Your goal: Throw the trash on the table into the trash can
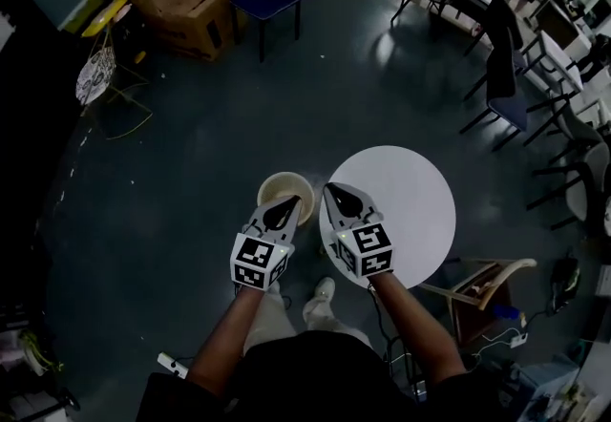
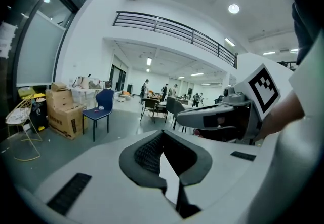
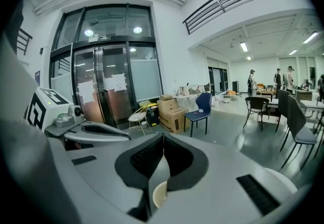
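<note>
Forearms and marker cubes sit lowest in the head view. The left gripper and right gripper are side by side, pointing out across the room rather than down at anything. Left gripper view: pads pressed together, nothing between them. Right gripper view: same, jaws closed and empty, with only a sliver of the trash can rim showing below through the gap behind the pads. The can stands on the floor just beside the round white table, on its left edge, with the left gripper's tip over it in the head view. No trash shows on the visible tabletop, which is bare white. The near-left part is covered by the right gripper and forearm, so I can't vouch for that patch. I also can't tell what's inside the can: the interior reads pale and is partly blocked. My read is that pick-and-drop is done or nearly done, and this is a neutral hold, not a reach. Next move, as I judge it: clear the right hand off the table edge and check the hidden patch. If a piece is there, open the jaws, come down on it, grip it, carry it over the can rim and release. If not, it's done.
</note>
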Demonstrator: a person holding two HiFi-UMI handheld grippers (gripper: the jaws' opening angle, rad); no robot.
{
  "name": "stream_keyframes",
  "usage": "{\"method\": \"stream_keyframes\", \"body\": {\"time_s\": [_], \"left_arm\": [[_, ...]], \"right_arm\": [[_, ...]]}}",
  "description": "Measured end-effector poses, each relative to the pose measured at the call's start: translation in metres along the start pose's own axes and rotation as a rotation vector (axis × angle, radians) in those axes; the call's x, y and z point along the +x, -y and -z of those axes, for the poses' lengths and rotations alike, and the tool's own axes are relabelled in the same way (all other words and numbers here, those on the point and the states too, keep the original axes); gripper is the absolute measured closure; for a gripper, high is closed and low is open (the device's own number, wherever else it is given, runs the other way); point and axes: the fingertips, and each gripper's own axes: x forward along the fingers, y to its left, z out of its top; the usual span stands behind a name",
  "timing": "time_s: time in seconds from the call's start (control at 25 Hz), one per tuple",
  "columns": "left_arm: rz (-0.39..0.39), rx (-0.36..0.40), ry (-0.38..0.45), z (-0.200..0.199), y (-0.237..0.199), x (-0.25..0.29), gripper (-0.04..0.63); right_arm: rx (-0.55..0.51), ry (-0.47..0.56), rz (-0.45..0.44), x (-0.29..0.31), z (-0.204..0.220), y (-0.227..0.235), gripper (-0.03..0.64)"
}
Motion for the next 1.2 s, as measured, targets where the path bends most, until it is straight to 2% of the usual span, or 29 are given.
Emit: {"method": "stream_keyframes", "body": {"time_s": [0.2,0.48,0.84,1.2], "left_arm": [[-0.004,0.009,0.037,-0.016,0.048,-0.009,0.58],[-0.062,0.04,0.092,-0.034,0.08,-0.03,0.58],[-0.074,0.071,0.154,-0.063,0.09,-0.065,0.58],[-0.038,0.113,0.185,-0.072,0.081,-0.13,0.58]], "right_arm": [[-0.007,0.046,-0.041,-0.044,-0.003,0.004,0.597],[-0.041,0.105,-0.097,-0.085,-0.018,-0.012,0.597],[-0.054,0.179,-0.123,-0.104,-0.051,-0.042,0.597],[-0.03,0.232,-0.081,-0.117,-0.07,-0.099,0.597]]}}
